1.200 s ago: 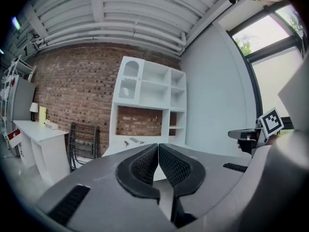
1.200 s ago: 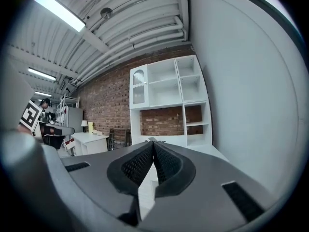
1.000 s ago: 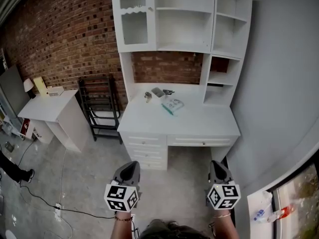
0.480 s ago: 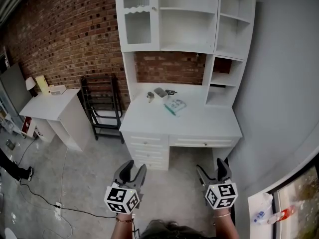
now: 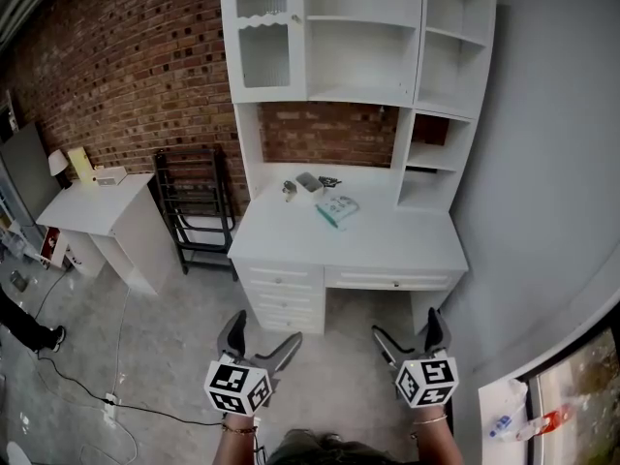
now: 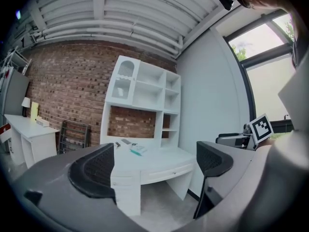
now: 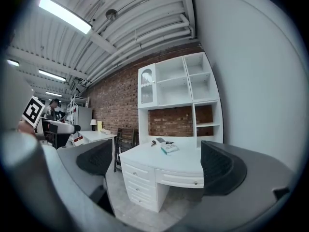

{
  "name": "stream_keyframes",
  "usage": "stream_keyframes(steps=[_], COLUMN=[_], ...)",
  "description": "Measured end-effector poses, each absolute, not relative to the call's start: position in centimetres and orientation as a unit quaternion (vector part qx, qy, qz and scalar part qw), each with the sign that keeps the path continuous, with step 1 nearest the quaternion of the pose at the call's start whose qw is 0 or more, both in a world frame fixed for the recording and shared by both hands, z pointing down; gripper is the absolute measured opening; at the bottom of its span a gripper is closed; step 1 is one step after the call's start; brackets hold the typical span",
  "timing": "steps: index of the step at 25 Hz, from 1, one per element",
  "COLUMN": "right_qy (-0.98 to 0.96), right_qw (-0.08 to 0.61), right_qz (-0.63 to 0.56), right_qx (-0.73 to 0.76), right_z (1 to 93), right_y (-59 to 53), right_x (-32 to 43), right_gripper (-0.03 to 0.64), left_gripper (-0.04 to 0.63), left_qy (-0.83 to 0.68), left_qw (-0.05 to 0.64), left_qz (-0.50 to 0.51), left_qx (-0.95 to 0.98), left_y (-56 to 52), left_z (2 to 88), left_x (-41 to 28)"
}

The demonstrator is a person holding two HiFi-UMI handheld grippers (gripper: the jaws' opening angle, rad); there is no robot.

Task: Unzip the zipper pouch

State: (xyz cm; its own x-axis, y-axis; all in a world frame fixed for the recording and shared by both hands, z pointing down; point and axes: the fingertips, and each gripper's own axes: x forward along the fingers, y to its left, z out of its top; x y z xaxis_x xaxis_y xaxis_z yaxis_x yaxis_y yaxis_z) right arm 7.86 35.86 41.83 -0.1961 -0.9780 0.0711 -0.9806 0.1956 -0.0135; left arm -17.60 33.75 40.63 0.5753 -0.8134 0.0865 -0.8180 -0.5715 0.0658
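Nearest, at the bottom of the head view, the left gripper [image 5: 263, 329] and the right gripper [image 5: 407, 325] are held side by side over the grey concrete floor [image 5: 174, 337], both pointing toward the white desk [image 5: 387, 245]. Each has just been spreading its jaws, which now stand wide apart and grasp nothing. In each gripper view, only the floor and the distant desk show through the gap.

Beyond them, well apart from both grippers, the zipper pouch [image 5: 336, 207] lies flat on the desk top, toward the back and a little left of the middle. It is a pale, whitish rectangle with a teal strip along one long edge, and it lies at a slant to the desk's front. It is too small to tell whether its zipper is closed.

Just behind the pouch, near the back of the desk, sit a small grey flat object [image 5: 308, 180] and two smaller bits too tiny to name.

Farther back, a white hutch [image 5: 329, 37] with open shelves rises from the desk against a brick wall [image 5: 116, 76]. A black rack [image 5: 194, 206] stands to the desk's left.
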Motion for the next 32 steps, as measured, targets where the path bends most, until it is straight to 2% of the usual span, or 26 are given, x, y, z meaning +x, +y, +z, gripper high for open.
stream_keyframes(steps=[3, 5, 15, 20, 32], right_qy=[-0.774, -0.775, -0.784, -0.788, -0.778], right_qw=[0.024, 0.024, 0.03, 0.037, 0.04], right_qz=[0.03, 0.034, 0.022, 0.032, 0.025], right_qx=[0.632, 0.63, 0.62, 0.614, 0.626], right_z=[42.1, 42.3, 43.0, 44.3, 45.8], right_y=[35.4, 35.1, 32.5, 29.5, 16.3], right_x=[8.6, 9.1, 10.8, 11.4, 12.7], right_gripper=[0.549, 0.549, 0.545, 0.545, 0.543], left_gripper=[0.553, 0.569, 0.568, 0.568, 0.568], left_qy=[-0.452, -0.448, -0.441, -0.449, -0.447], left_qw=[0.056, 0.055, 0.029, 0.058, 0.04], left_qz=[0.02, 0.024, 0.054, 0.038, 0.054], left_qx=[0.89, 0.892, 0.896, 0.891, 0.892], left_y=[33.3, 33.0, 30.9, 27.8, 13.9], left_z=[40.8, 40.9, 41.8, 42.8, 44.1], left_x=[-16.5, -15.8, -13.8, -13.9, -12.7])
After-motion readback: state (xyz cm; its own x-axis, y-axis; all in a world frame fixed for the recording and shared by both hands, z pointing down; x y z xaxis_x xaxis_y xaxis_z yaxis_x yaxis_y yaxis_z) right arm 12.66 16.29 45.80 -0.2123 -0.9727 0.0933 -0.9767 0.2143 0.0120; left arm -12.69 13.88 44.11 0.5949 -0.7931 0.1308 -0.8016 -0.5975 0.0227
